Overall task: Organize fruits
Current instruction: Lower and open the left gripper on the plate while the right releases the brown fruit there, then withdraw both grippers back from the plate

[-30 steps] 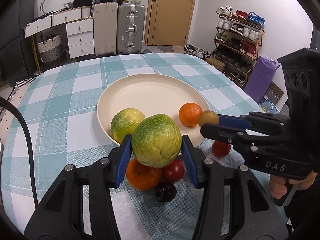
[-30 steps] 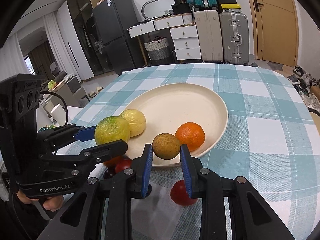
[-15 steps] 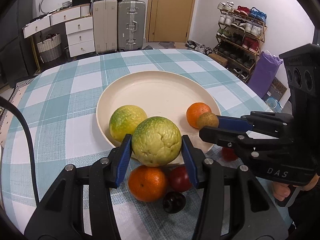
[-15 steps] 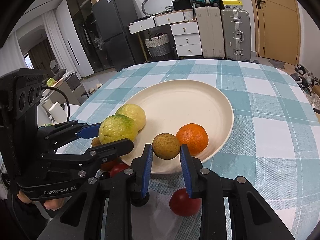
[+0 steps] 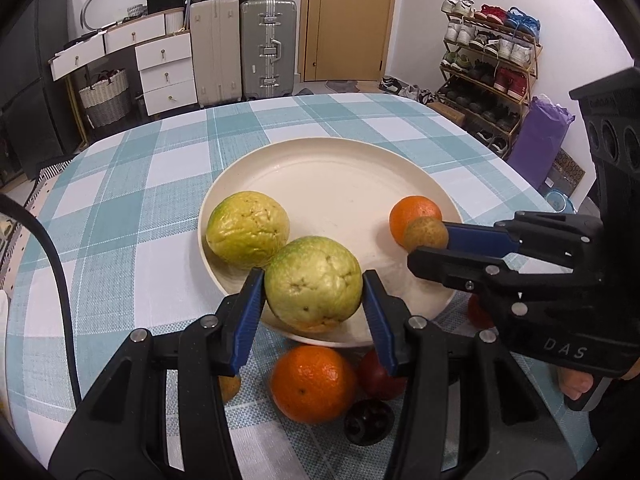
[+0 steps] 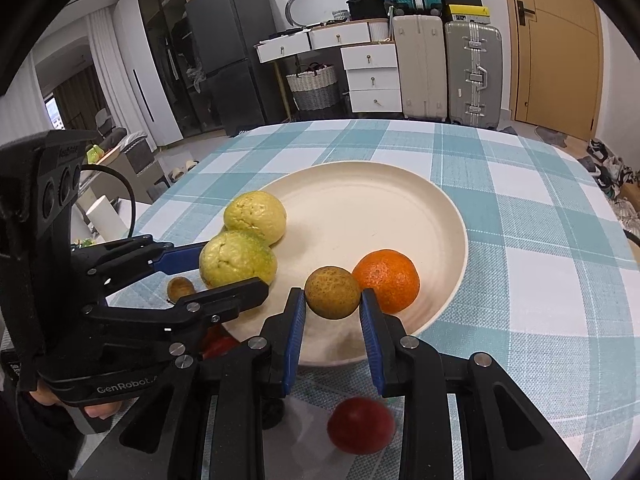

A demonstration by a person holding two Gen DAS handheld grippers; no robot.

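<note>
While each gripper clamps fruit over the plate's (image 5: 448,204) near rim, its far half lies bare.

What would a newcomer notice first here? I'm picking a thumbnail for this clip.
Two grippers meeting over the near rim of a cream plate: the left gripper clamps a big yellow-green citrus fruit, the right gripper a small brownish-green fruit. On the plate lie a second yellow-green fruit and an orange; more fruit waits on the checked tablecloth.
</note>
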